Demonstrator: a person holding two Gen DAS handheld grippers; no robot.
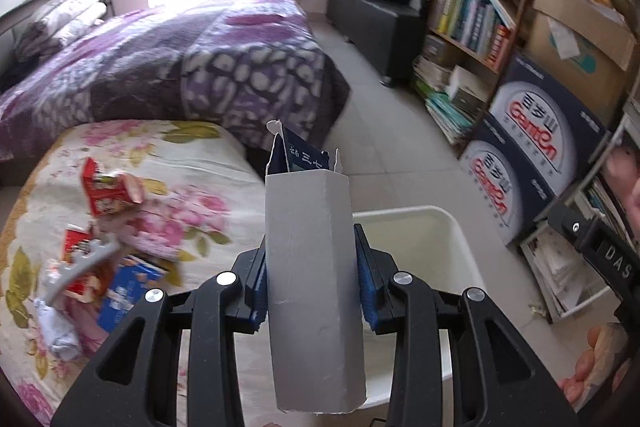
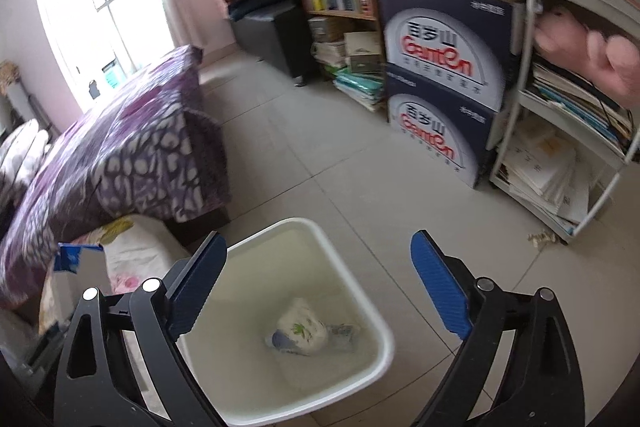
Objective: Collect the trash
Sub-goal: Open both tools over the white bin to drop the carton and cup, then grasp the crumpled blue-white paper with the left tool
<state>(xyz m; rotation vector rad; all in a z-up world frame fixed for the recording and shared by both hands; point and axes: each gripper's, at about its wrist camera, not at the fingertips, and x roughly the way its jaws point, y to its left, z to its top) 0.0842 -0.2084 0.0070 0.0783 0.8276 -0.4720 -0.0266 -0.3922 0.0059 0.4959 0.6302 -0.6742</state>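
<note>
My left gripper (image 1: 310, 281) is shut on a grey opened carton (image 1: 312, 267) with a dark blue torn top, held upright between the blue pads. Behind it stands a white bin (image 1: 444, 227) on the floor. To the left, several pieces of trash lie on a floral cushion (image 1: 192, 163): red cartons (image 1: 106, 193), a blue box (image 1: 128, 287), a crumpled tissue (image 1: 56, 331). In the right wrist view my right gripper (image 2: 316, 287) stands open above the white bin (image 2: 384, 347), nothing between its fingers. A crumpled white wrapper (image 2: 302, 333) lies on the bin's floor.
A bed with a purple patterned blanket (image 1: 192, 59) fills the left. Bookshelves (image 1: 480, 7) and stacked blue water cartons (image 2: 440, 87) line the right wall. Grey tiled floor (image 2: 320, 147) lies between. A person's hand (image 2: 592, 55) shows at the right edge.
</note>
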